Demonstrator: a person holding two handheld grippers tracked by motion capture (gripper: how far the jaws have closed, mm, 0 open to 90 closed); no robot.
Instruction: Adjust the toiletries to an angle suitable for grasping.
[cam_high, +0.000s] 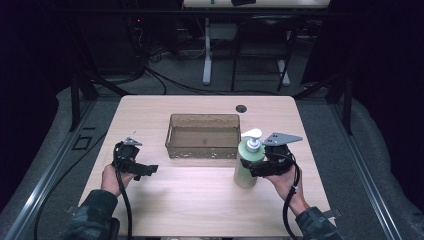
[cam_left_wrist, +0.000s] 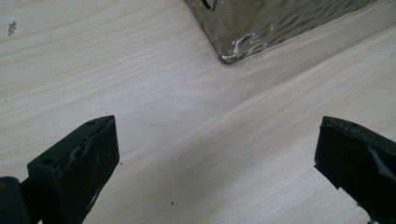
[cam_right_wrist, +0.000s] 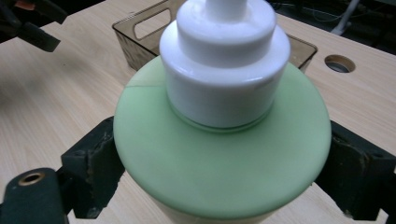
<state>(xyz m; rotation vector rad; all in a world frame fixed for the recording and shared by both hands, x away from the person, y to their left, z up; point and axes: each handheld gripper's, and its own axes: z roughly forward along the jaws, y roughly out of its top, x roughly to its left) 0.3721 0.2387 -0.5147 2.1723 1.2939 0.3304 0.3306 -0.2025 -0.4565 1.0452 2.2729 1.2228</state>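
While the right tool (cam_high: 257, 167) pinches the green soap bottle (cam_high: 248, 167) upright on the counter (cam_high: 200, 200), the bottle stands just right of the brown bin (cam_high: 203, 136). Left tool (cam_high: 145, 170) hovers spread wide over bare wood, near the bin's left corner.

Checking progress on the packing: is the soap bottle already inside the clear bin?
No, the green soap bottle stands on the table in front of the bin, between the right tool's jaws.

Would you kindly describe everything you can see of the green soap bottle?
The soap bottle is pale green, apparently plastic, with a round shoulder, a white collar and a white pump head. It stands upright on the wooden table, just in front of the right corner of the brown see-through tray. The right claw is closed on its body below the shoulder, one jaw on each side.
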